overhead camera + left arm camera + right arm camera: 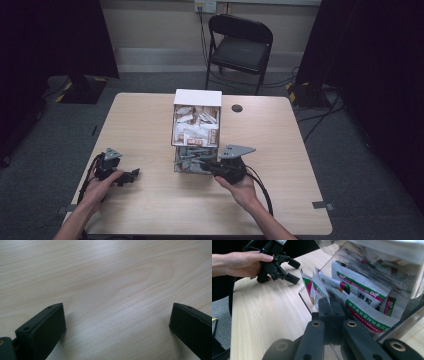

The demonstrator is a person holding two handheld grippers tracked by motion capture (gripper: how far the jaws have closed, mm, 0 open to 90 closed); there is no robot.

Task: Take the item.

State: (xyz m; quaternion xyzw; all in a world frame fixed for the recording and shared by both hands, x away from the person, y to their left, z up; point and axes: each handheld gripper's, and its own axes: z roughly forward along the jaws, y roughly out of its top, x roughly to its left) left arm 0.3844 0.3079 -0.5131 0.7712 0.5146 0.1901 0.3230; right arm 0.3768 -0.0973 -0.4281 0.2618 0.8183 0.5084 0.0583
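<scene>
Fingers of my right gripper (pixel 331 305) pinch a sachet (pixel 320 291) to draw it from the dispenser (pixel 196 131); left gripper (pixel 117 322) rests released on the bench (pixel 100 277), clear.

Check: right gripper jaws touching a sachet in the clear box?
Touching. In the right gripper view the right gripper has its jaws shut inside the clear box, pressed against the edge of a white sachet.

A pale wood-grain tabletop (pixel 150 125) fills the middle of the scene, with a small dark round cap (pixel 237 108) set into it toward one o'clock. Beyond its far edge, at twelve o'clock, a black folding chair (pixel 239 47) stands on grey carpet (pixel 360 165), with dark curtains (pixel 370 45) hanging at either side.
</scene>
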